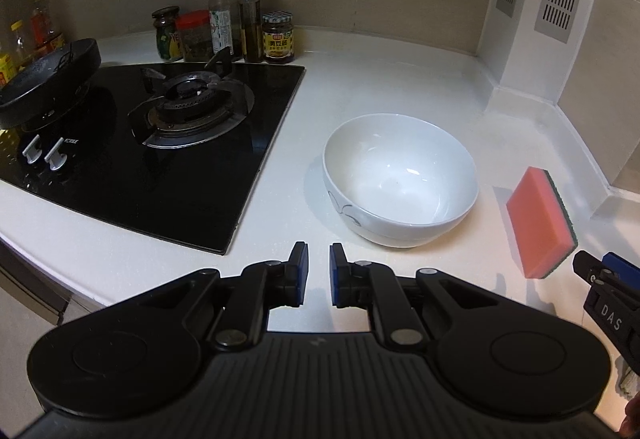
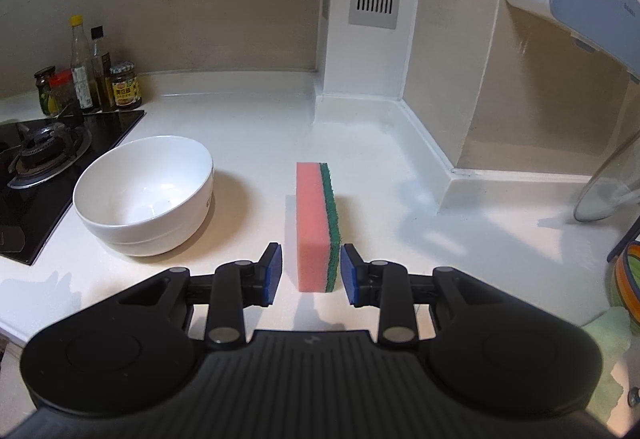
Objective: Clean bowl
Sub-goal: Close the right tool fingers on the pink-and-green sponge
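Right tongs (image 2: 311,269), nearest, stood open astride the sponge (image 2: 318,227), unpinched, poised for pickup. Tabletop (image 2: 256,119) bore the empty white bowl (image 2: 146,195) left of the sponge. Left tongs (image 1: 319,275): narrowly parted, empty, short of the bowl.

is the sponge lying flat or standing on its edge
Standing on edge. The sponge rests on a long narrow side on the counter, pink foam and green scrub layer side by side, between the open right gripper.
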Available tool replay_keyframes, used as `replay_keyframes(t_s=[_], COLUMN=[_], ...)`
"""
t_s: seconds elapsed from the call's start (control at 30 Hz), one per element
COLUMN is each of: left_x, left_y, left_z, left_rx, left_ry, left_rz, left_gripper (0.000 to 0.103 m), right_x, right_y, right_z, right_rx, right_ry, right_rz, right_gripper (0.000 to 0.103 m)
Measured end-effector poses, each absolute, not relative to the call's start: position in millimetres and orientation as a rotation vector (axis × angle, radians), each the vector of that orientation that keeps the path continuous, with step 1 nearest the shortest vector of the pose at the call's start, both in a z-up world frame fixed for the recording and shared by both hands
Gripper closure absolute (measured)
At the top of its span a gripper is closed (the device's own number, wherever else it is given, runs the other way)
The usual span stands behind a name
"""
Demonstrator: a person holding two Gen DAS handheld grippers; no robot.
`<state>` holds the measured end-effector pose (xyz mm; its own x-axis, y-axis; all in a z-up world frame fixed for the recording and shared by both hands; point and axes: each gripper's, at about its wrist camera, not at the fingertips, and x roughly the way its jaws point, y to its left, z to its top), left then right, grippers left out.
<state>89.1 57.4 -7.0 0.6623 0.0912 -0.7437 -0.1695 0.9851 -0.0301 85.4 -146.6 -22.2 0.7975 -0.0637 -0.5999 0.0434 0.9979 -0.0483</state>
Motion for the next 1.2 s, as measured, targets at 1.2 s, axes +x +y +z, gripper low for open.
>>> replay_keyframes(t_s=[1.2], left_x=[139.6], left_y=[74.7], left_z=[-21.9], left_rx=[-0.108], left_ry=[0.860], left_rz=[0.124], left_gripper=[0.091], right_x=[136.4], right_y=[-152.0], right_z=[-52.7], right_rx=[-0.020], right_ry=[0.701], right_rz=[-0.066], right_gripper=[0.076])
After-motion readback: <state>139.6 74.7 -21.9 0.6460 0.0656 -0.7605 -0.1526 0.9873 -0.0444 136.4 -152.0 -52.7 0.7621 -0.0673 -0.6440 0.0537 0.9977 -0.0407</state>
